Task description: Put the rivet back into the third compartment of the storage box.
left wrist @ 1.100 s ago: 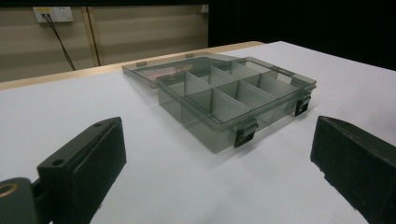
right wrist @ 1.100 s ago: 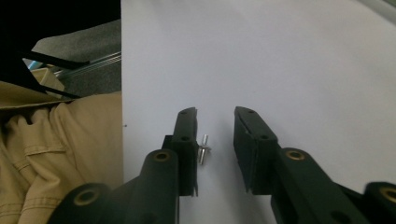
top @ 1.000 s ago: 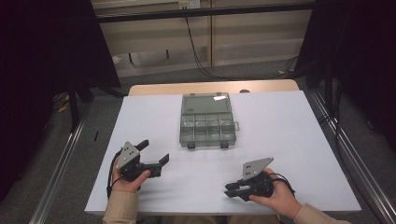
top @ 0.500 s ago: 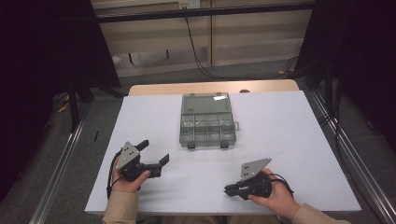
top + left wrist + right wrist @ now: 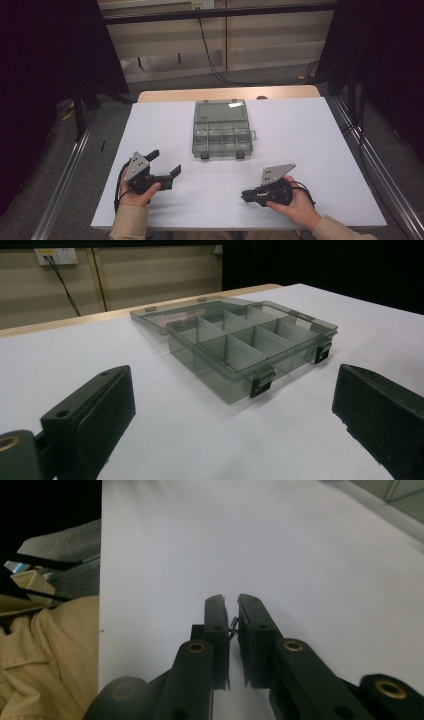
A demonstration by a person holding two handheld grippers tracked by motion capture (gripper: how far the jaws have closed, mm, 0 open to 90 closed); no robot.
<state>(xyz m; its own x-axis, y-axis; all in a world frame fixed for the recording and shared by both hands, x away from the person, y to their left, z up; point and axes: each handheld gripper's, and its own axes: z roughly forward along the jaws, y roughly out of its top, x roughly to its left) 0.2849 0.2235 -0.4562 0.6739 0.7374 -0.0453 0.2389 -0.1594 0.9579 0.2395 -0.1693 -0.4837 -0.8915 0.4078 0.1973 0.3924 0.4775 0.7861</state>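
Observation:
A translucent grey compartment box [image 5: 221,136] lies at the middle of the white table [image 5: 310,130], its lid folded back flat behind it. Two black latches hang on its near side. My left gripper [image 5: 165,161] rests at the near left, open and with nothing between its jaws. In the left gripper view [image 5: 230,410] it faces the box [image 5: 250,347]. My right gripper [image 5: 245,195] lies at the near right and points left. Its jaws [image 5: 232,602] have just been closing and stand almost together on a small dark metal piece [image 5: 232,625].
A person's beige sleeves [image 5: 131,222] come in over the table's near edge. A wooden strip [image 5: 225,93] runs along the far edge, with metal rails [image 5: 370,160] beside the table. A wall socket [image 5: 52,255] with cables is behind.
The right gripper's jaws look a little closer together and the hand has barely shifted. The left hand and the box have kept still.

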